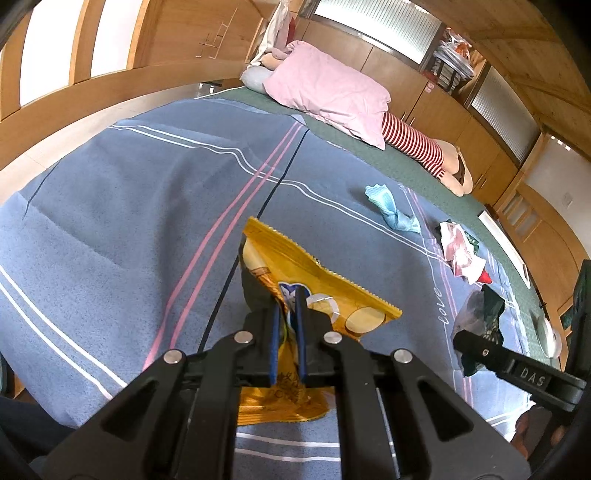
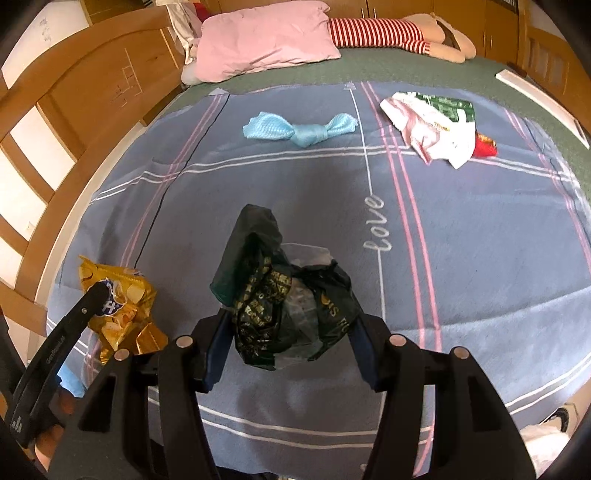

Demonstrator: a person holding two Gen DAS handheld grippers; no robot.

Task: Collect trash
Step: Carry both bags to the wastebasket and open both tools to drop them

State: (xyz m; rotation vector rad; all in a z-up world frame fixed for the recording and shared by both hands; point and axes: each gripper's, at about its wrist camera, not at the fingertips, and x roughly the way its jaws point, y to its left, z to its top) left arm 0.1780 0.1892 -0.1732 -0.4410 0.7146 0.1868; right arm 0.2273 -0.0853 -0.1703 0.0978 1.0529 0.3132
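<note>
Pinched between the blue pads of the left gripper point(image 1: 287, 317), a yellow snack bag point(image 1: 314, 291) is hanging crumpled, its serrated top edge fanning out above the blue striped bedspread point(image 1: 129, 206); the jaws are closing tight on the foil near its middle, probably so the light packet cannot slip while being carried. Moving rightward, the right gripper point(image 2: 288, 332) is standing with its jaws spread wide on either side of a dark green plastic bag point(image 2: 280, 295) with gold lettering. That bag is sitting bunched between the fingers, and I cannot tell whether either pad is pressing it; by my reading the wide stance is meant to take in the whole bundle before squeezing. Farther across the bed, a light blue cloth point(image 2: 299, 131) twisted like a bow is lying well beyond both tools, and to its right a white, pink and green wrapper point(image 2: 436, 129) is spreading over a small red scrap point(image 2: 485, 147). These pieces are waiting uncollected. Nothing is blocking either one; a pink pillow point(image 2: 266, 40) and a striped plush doll point(image 2: 380, 33) are resting by the headboard, well apart from the litter.
</note>
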